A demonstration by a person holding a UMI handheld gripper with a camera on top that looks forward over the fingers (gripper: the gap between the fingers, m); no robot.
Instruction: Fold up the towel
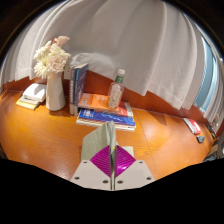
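Observation:
My gripper point(111, 160) is over a wooden table point(45, 135). Its two fingers are closed together, and the magenta pads point(121, 158) meet along the middle. A narrow grey strip of cloth, seemingly the towel's edge point(106, 135), is pinched between the pads. It stands up ahead of the fingertips toward a stack of flat books. The rest of the towel is hidden below the fingers.
Beyond the fingers lie flat books point(105, 112) with a bottle point(116, 90) behind them. A white vase of flowers point(56, 90), upright books point(78, 85) and a small stack point(34, 97) stand to the left. A white curtain point(140, 45) hangs behind. A red item point(192, 125) lies far right.

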